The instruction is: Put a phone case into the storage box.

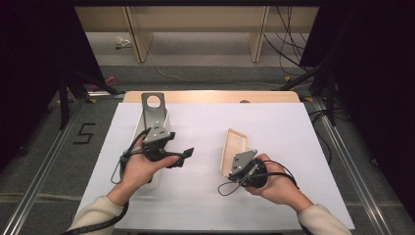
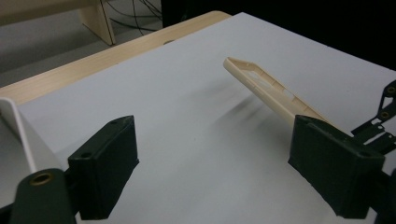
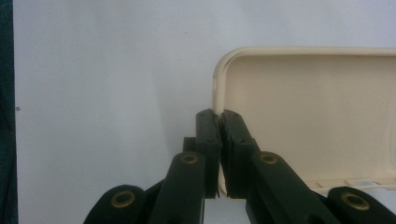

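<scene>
A cream phone case [image 1: 235, 142] stands tilted up off the white sheet, right of centre. My right gripper [image 1: 230, 170] is shut on its near rim. In the right gripper view the two jaws pinch the case's [image 3: 308, 116] rounded corner edge, with the right gripper [image 3: 219, 122] tips pressed together on it. My left gripper [image 1: 186, 155] hovers left of the case, jaws pointing right toward it. In the left gripper view the left gripper [image 2: 210, 168] is open with only bare sheet between its jaws, and the case [image 2: 266, 88] slants beyond them.
A white tray-like piece [image 1: 138, 128] lies under my left hand; its wall [image 2: 21, 135] shows at the left gripper view's left edge. The white sheet [image 1: 205, 205] covers a wooden table [image 1: 210, 96]. Cables and stand legs [image 1: 313, 73] lie on the floor beyond.
</scene>
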